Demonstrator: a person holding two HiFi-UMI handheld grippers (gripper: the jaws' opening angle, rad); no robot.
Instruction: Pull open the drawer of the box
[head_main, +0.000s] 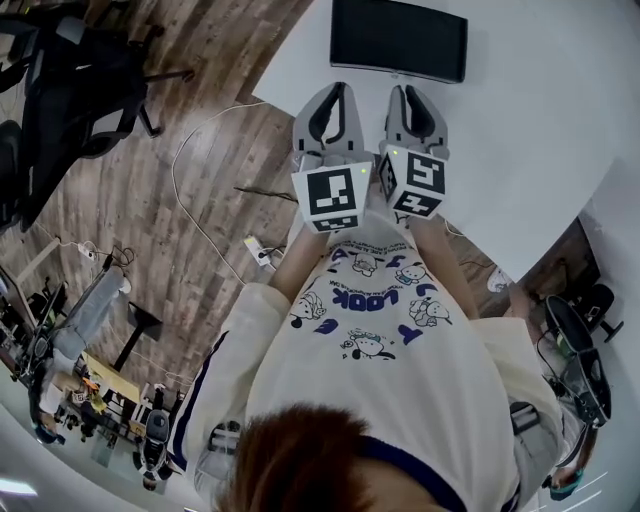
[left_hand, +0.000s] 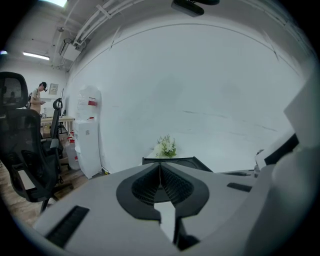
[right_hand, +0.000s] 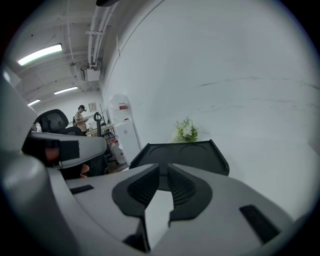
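At the near edge of the white bench (head_main: 520, 120), the left gripper (head_main: 336, 92) and right gripper (head_main: 402, 92) hang side by side, jaws together, empty. A black tray (head_main: 398, 38) lies straight ahead. No box shows, so neither is nearer.

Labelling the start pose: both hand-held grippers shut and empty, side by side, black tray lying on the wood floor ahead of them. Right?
No. The black tray lies on the white table, not the wood floor; the head view shows it. The rest stands: the left hand-held gripper and the right hand-held gripper are shut and empty, side by side.
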